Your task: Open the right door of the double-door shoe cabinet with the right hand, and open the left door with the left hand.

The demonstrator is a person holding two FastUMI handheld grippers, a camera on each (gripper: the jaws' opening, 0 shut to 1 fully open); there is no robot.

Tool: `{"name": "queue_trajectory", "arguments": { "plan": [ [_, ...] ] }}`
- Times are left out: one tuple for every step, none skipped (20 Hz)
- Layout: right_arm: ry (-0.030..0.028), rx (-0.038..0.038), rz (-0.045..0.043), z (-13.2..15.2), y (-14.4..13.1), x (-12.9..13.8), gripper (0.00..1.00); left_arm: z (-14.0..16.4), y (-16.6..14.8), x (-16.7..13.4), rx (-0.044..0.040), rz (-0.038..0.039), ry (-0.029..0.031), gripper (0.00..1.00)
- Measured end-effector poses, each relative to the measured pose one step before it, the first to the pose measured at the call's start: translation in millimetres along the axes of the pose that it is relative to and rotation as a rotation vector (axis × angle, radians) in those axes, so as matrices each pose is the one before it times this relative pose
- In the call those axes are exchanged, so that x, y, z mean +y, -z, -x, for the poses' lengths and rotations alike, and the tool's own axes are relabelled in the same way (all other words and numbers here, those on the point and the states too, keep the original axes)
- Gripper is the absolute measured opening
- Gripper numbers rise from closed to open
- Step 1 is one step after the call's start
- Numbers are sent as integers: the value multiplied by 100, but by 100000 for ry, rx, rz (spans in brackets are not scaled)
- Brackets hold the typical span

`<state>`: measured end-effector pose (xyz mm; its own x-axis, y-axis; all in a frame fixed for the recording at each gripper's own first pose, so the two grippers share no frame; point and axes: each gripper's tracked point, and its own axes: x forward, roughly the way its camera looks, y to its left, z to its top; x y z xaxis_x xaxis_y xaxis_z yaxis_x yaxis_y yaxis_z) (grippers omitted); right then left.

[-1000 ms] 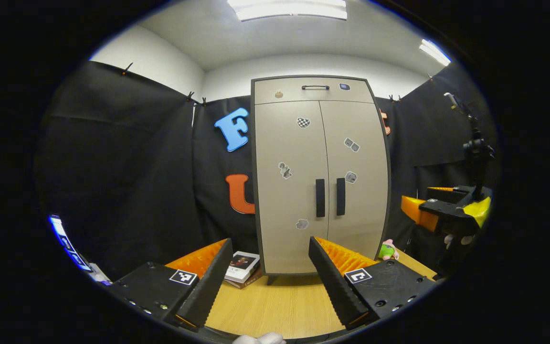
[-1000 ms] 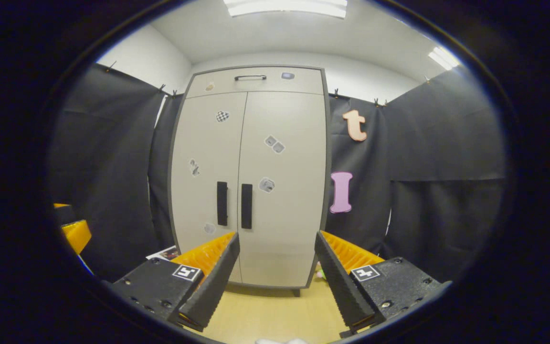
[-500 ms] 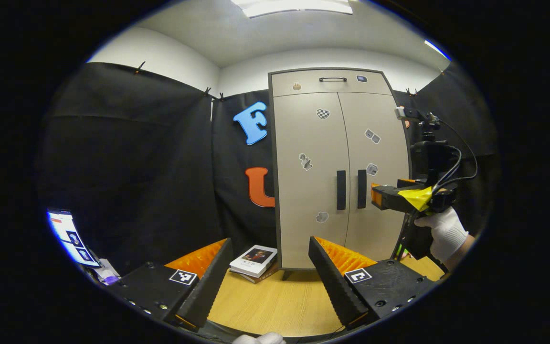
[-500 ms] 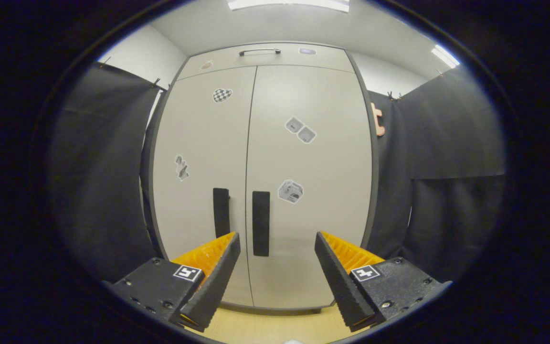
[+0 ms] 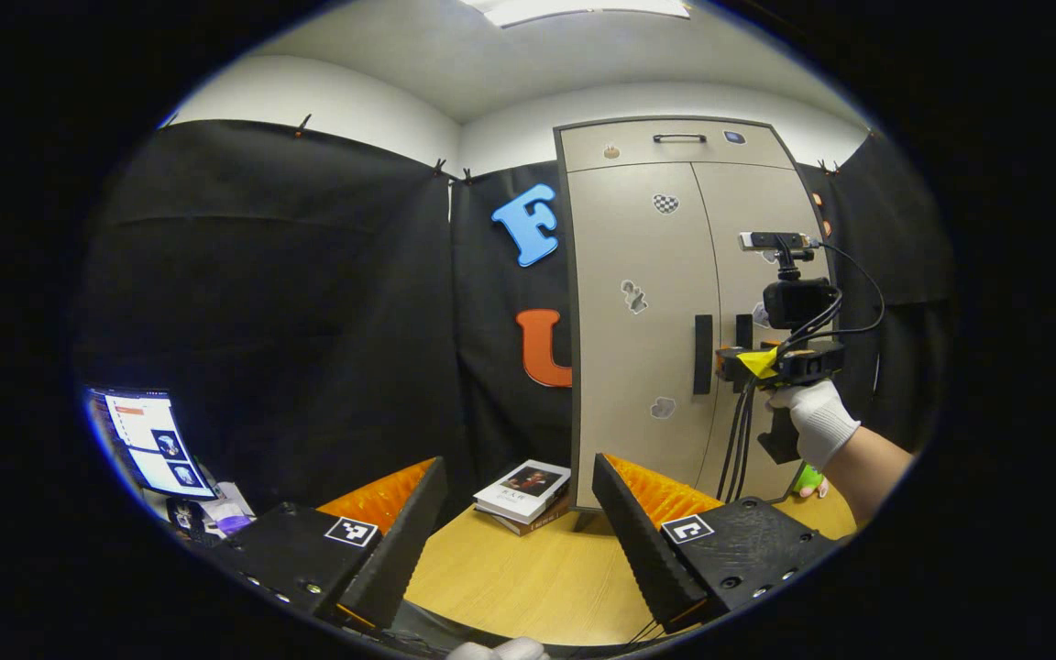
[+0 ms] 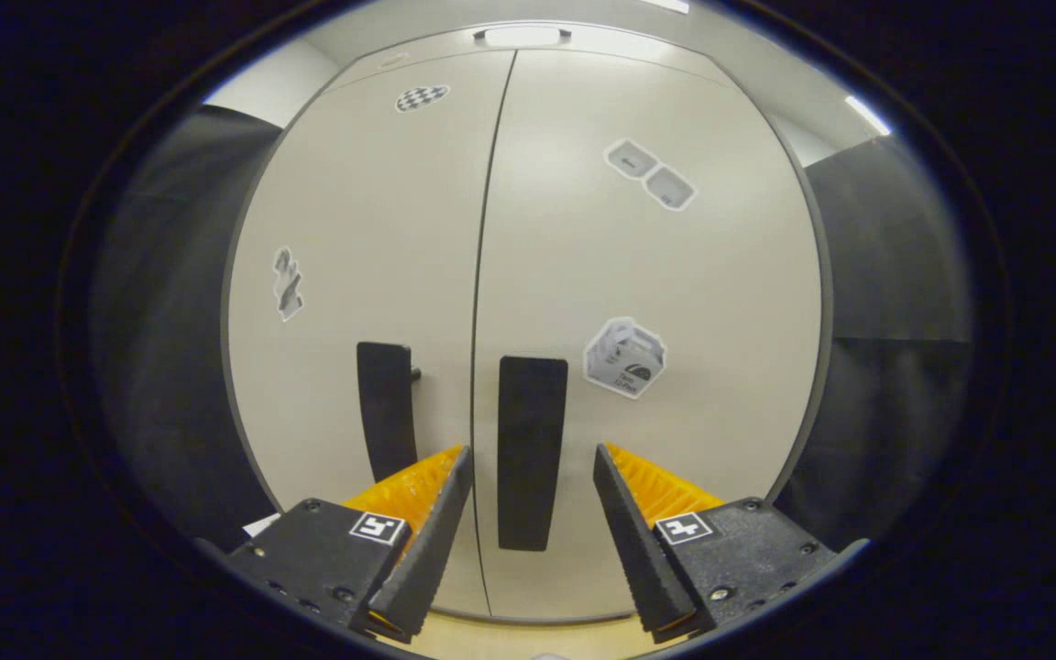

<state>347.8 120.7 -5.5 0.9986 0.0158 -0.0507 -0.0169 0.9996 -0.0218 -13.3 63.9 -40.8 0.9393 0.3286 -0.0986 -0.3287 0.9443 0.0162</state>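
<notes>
Right gripper (image 6: 528, 458): fingers spread wide, holding nothing, one to each side of the right door handle (image 6: 531, 449), tips just short of it. Left gripper (image 5: 519, 477): wide open, empty, over the table (image 5: 528, 577), well back from the cabinet (image 5: 647, 302). Both doors closed. Books (image 5: 523, 495) lie by the cabinet's left foot.

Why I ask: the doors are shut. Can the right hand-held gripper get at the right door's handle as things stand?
Probably yes. The right hand-held gripper is open, and the right door handle stands between its fingers with nothing in front; whether they already touch it is unclear.
</notes>
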Motion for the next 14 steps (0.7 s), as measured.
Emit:
{"name": "queue_trajectory", "arguments": {
  "plan": [
    [-465,906,-675,-338,224,297,83,-186,151,115,636,321,-824,97],
    [143,545,-759,-211,104,-79,80,-73,76,215,416,163,-945,96],
    [907,12,-664,-309,25,-203,77,-43,38,87,154,218,-756,96],
    [1373,536,-310,-204,136,-275,69,61,-42,55,89,250,-600,96],
    [416,489,-808,-103,149,-117,65,-3,-25,82,-54,202,-362,96],
    [216,-534,-1011,2,69,-26,55,-2,21,95,-82,-17,-335,96],
    [-1042,588,-355,71,-27,198,52,30,-58,94,-297,-93,-260,96],
    [-501,89,-34,-133,19,162,45,-37,1,69,-163,-71,-286,96],
    [632,256,594,64,40,18,42,-9,129,82,210,37,-222,96],
    [506,572,1094,2,64,15,37,94,42,45,200,251,131,96],
    [116,233,335,118,-5,20,36,166,-191,270,-425,167,-194,96],
    [-336,271,97,-119,53,-50,34,243,-160,293,-441,183,-35,96],
    [-590,389,-531,77,-6,-4,34,319,-39,329,-262,118,155,96],
    [-594,48,-600,106,30,-21,31,199,-36,162,-80,-15,146,96]
  ]
}}
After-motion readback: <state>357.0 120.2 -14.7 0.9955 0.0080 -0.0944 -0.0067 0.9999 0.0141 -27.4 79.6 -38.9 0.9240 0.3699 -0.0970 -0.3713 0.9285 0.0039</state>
